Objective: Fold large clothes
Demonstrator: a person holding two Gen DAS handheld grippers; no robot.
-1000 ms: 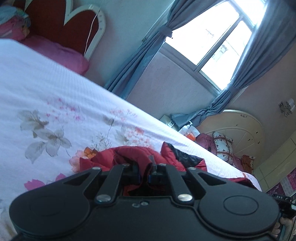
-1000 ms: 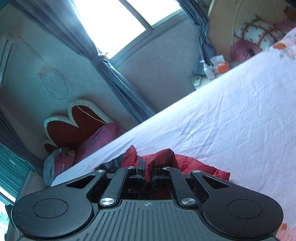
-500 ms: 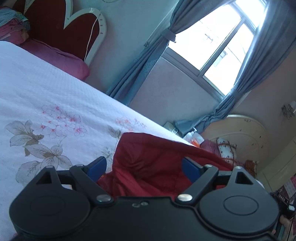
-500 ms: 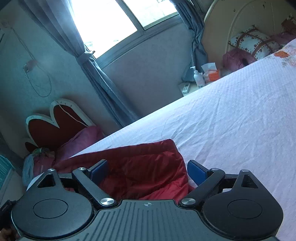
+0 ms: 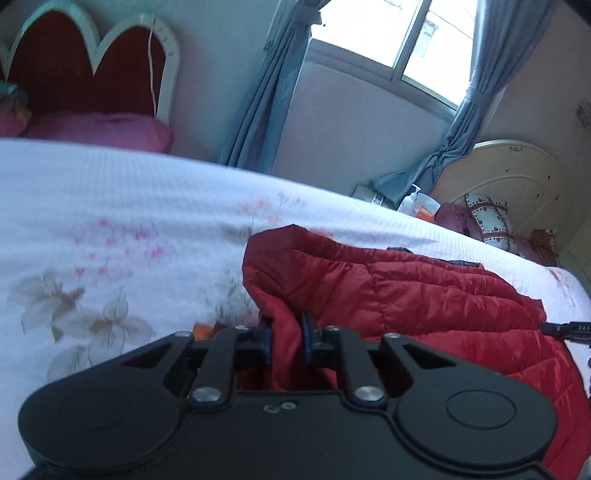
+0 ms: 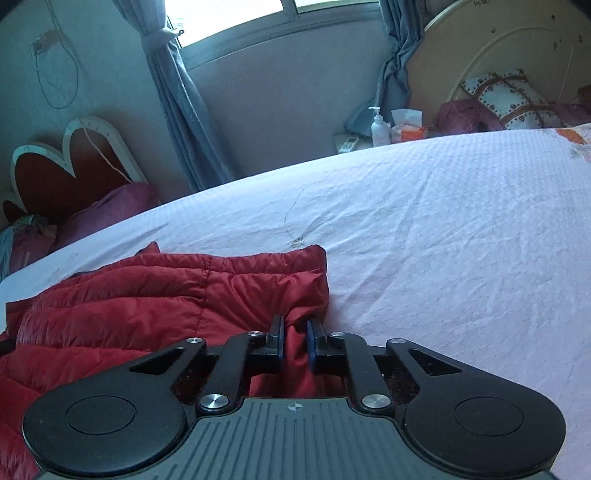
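The left gripper has its fingers drawn nearly together, clamped on a pinch of the red quilted jacket; a ridge of red fabric stands up between the blue pads. They have just been closing, and the cloth is caught between them. The right gripper is the same: its fingers have just been closing and now sit close together, squeezing a fold of the jacket at its lower corner.

The jacket lies on the bed, spread fairly flat across the white, flower-printed bedspread. It is a glossy, puffy, red garment with stitched horizontal channels. In the left wrist view its near edge curls up into a raised lip just beyond the fingers, and a sliver of dark lining shows along its far edge. In the right wrist view the jacket's squared corner ends just beyond the fingers, with bare bedspread past it on that side.

Relative to the jacket, the red heart-shaped headboard and pink pillow stand at the far end of the bed, and the window with blue curtains is on the wall beyond.
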